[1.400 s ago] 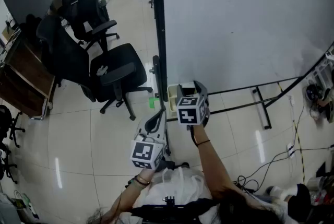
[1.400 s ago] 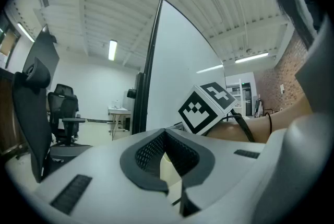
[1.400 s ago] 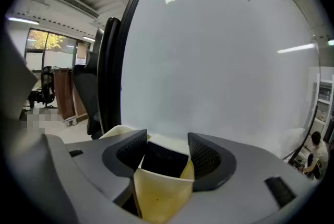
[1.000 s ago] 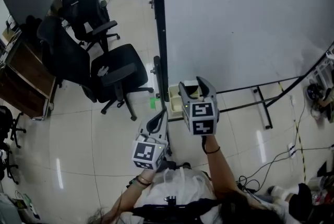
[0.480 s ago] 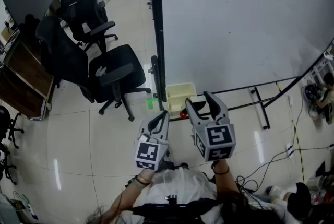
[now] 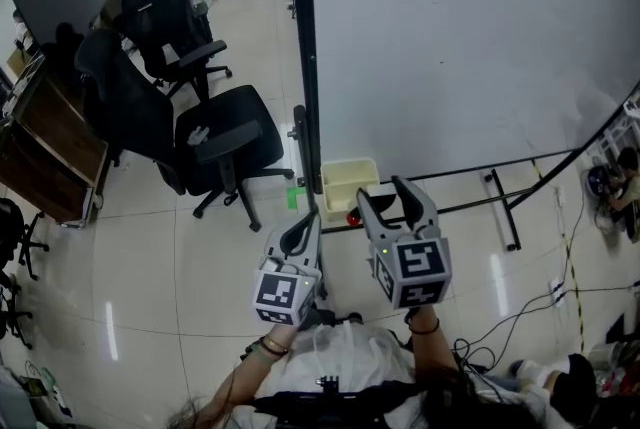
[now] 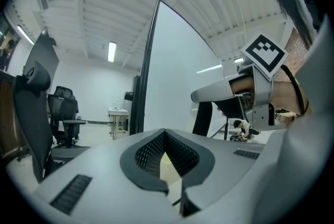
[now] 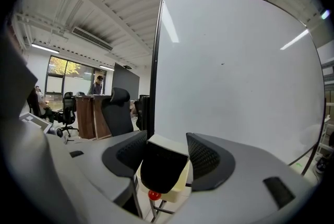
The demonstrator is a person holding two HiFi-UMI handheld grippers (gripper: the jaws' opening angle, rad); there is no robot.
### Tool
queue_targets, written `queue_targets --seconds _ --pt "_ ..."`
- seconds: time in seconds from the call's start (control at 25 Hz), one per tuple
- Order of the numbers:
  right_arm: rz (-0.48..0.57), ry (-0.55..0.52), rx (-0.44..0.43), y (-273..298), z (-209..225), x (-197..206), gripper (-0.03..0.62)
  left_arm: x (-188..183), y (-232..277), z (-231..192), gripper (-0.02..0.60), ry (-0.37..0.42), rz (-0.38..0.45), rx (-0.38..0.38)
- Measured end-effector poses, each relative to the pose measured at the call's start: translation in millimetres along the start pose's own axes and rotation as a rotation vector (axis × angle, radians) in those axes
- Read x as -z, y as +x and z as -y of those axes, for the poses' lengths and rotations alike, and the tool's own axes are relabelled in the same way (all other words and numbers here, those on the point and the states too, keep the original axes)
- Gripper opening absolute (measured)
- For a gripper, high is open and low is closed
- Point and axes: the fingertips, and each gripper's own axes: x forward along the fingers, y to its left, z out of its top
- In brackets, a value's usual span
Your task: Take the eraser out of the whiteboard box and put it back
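Right tongs (image 8: 166, 138) clamp the black eraser (image 8: 163, 171) at frame centre, out of the cream whiteboard box (image 8: 178, 187) just below, left tongs (image 7: 166, 135) pressed together, empty; we judge the wide side grip could slip, or the eraser clips the box rim going back.

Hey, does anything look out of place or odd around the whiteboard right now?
Only the eraser: it's out of the cream box, clamped in the right gripper. Nothing looks spilled or damaged.
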Motion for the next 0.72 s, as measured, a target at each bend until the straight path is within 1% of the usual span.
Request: queue_targets --seconds 0.24,0.32,0.44,0.6,0.72 --pt "0.039 -0.026 0.013 4 3 -10 0.267 2 -4 1 -0.015 -0.003 -0.005 0.001" --pt "0.036 -0.041 0.018 12 4 -9 0.267 2 -5 0 -0.015 -0.005 -0.004 -0.004" --pt "-0.026 -0.065 0.023 34 2 14 0.267 3 -5 -2 -0.015 -0.007 0.001 -0.017" --pt "-0.095 -0.118 0.024 59 -9 46 0.268 1 -8 -2 -0.015 -0.008 0.002 -0.014" --pt "-0.143 -0.111 -0.003 70 -15 68 0.276 0 -11 -6 -0.015 -0.008 0.002 -0.025"
